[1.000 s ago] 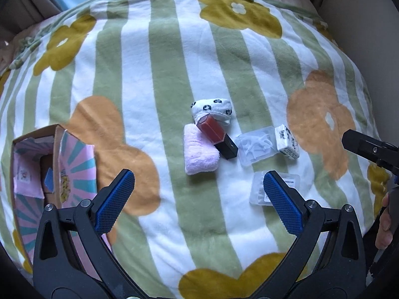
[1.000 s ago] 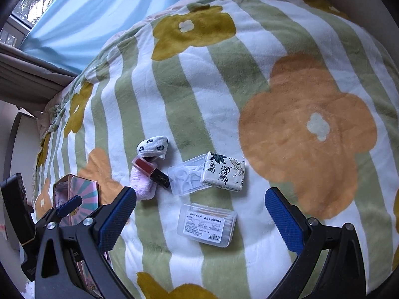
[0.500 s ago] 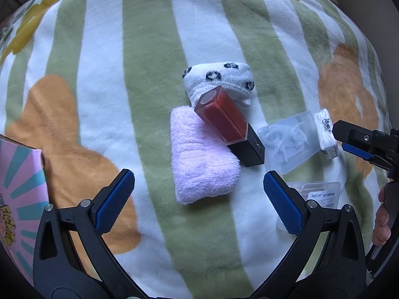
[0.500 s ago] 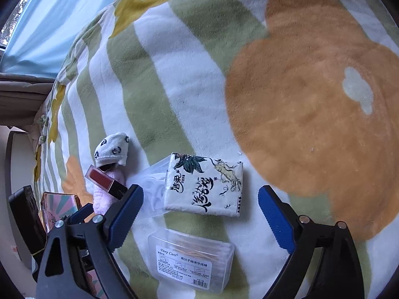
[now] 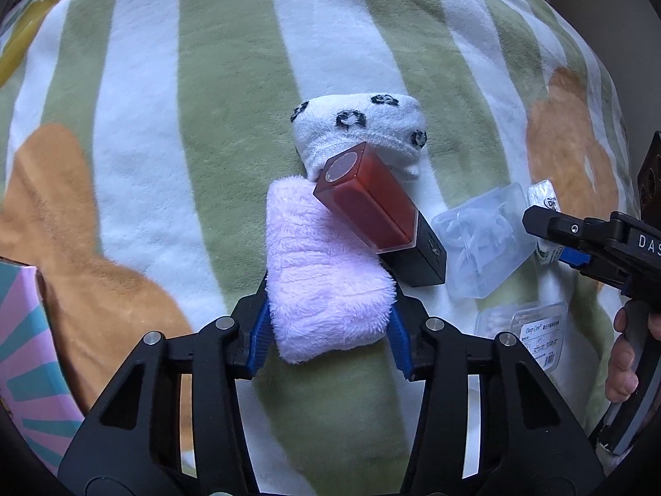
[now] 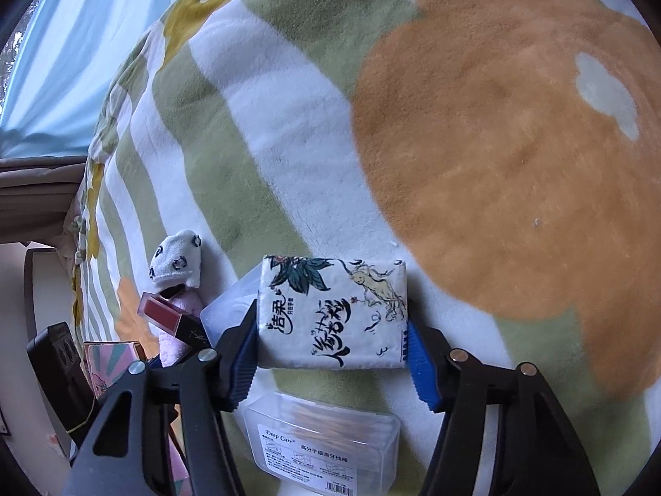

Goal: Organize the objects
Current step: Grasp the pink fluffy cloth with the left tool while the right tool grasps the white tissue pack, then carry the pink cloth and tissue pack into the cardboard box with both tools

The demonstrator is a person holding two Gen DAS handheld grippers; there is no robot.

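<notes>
My left gripper (image 5: 328,330) is shut on a pink fluffy cloth roll (image 5: 322,273) lying on the striped flowered blanket (image 5: 173,132). A red lipstick box with a black cap (image 5: 380,219) leans on the roll and on a white spotted sock (image 5: 359,128). My right gripper (image 6: 332,355) is shut on a white tissue pack with ink drawings (image 6: 334,314), which rests partly on a clear floss-pick box (image 6: 231,310). The right gripper also shows at the right edge of the left wrist view (image 5: 578,239).
A clear toothpick box (image 6: 322,438) lies just below the tissue pack and shows in the left wrist view (image 5: 524,330). A pink and teal striped open box (image 5: 24,363) stands at the left. Blue curtain (image 6: 62,41) hangs behind the bed.
Both grippers moved down and forward onto the blanket and closed, the left around the pink cloth roll, the right around the tissue pack. Both were open before.
</notes>
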